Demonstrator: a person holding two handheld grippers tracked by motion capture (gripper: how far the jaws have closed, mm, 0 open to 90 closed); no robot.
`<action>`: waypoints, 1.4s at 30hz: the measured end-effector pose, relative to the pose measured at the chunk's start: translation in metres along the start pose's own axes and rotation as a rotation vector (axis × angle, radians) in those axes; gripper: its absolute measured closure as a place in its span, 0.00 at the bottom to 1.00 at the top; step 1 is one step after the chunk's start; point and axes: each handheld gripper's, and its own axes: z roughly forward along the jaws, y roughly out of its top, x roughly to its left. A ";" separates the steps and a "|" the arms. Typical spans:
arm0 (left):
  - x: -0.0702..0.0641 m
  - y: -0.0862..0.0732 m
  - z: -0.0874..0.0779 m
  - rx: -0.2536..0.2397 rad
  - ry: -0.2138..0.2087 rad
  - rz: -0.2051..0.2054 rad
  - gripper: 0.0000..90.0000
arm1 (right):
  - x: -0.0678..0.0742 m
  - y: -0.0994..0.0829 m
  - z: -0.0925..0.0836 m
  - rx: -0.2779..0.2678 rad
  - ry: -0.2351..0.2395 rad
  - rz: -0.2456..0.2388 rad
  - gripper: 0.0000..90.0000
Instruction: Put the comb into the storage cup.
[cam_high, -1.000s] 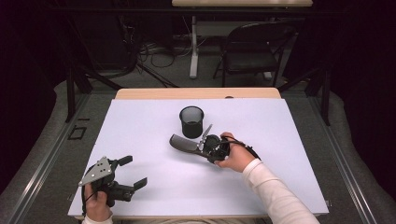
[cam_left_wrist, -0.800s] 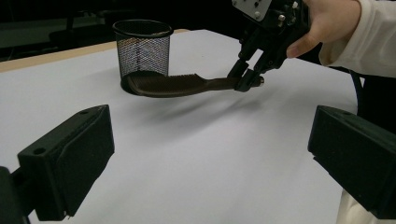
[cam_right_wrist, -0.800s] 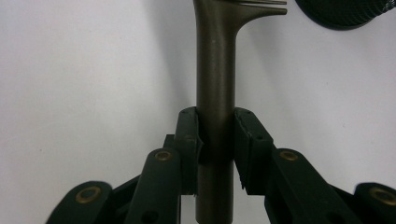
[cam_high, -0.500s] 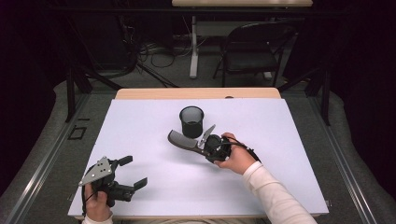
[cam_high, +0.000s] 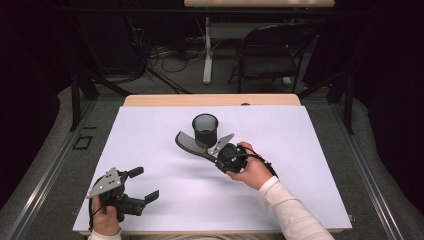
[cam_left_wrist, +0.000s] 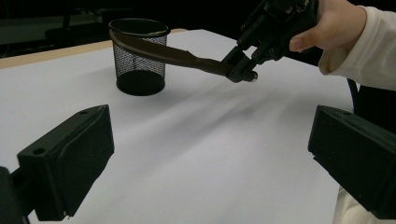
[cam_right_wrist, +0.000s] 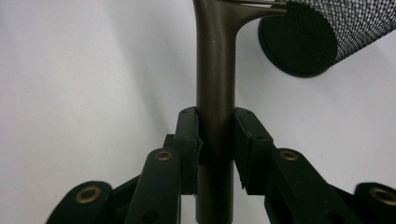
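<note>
Spatula (cam_high: 192, 145) nearer mesh cup (cam_high: 205, 129); blade edge cropped.

The right gripper (cam_right_wrist: 215, 140) has its jaws clamped on a dark brown handle (cam_right_wrist: 214, 79), one black pad on each side. The handle runs straight up between them and widens near the top edge. At upper right a black mesh cup (cam_right_wrist: 317, 35) stands on the white desk (cam_right_wrist: 84, 79).

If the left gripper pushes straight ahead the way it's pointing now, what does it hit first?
Probably nothing nearby: bare white table lies between the left gripper's open jaws. Farther on, the dark spatula and right gripper cross its line, likely higher.
</note>
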 end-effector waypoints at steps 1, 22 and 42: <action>0.000 0.000 0.000 0.000 0.000 0.000 0.00 | 0.000 0.000 0.000 0.000 0.000 0.000 0.81; 0.004 0.000 0.007 0.023 0.017 -0.093 0.00 | 0.007 -0.001 -0.009 -0.204 -0.078 0.059 0.81; 0.007 0.000 0.006 0.019 0.037 -0.108 0.01 | 0.022 -0.010 -0.009 -0.354 -0.173 0.086 0.81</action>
